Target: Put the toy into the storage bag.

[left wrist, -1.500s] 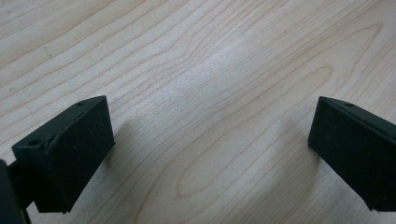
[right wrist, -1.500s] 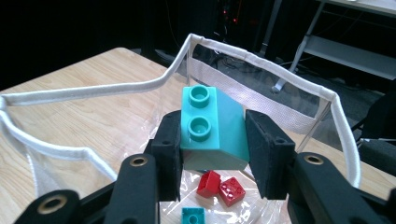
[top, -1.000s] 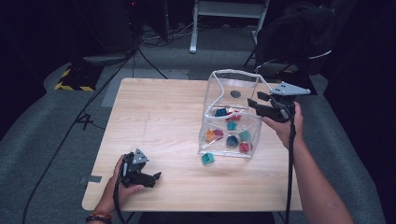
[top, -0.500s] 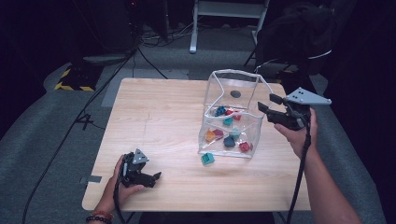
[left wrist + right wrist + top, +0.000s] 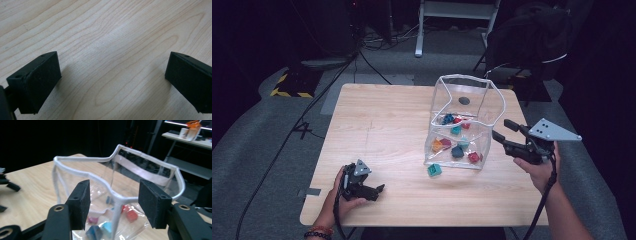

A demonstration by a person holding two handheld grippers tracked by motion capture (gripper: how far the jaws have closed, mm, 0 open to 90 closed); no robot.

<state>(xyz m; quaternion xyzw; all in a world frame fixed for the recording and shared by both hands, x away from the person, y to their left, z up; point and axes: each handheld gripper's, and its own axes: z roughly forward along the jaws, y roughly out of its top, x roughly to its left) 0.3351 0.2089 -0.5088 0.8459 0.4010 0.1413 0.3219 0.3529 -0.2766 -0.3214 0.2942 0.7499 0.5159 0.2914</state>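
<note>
A clear plastic bag [image 5: 464, 120] with a white rim stands open on the wooden table [image 5: 377, 125], holding several coloured blocks [image 5: 457, 150]. One teal block [image 5: 434, 170] lies on the table just in front of it. My right gripper [image 5: 501, 128] hovers just right of the bag, pointing at it. Its jaws have just been opening and nothing is between them. In the right gripper view the right gripper [image 5: 115, 195] faces the bag's rim [image 5: 82, 160], with a red block [image 5: 131, 215] below. My left gripper [image 5: 377, 191] rests near the table's front left. Seen up close, the left gripper [image 5: 112, 77] is open over bare wood.
A dark chair [image 5: 532, 40] stands behind the table's far right corner. Cables [image 5: 297, 125] run over the grey floor at left, near a yellow-and-black striped mat [image 5: 289, 87]. A white stand [image 5: 452, 15] is at the back.
My right gripper has drawn back to the right, from the bag's right rim to a spot beside the bag. The left gripper has stayed where it was.
</note>
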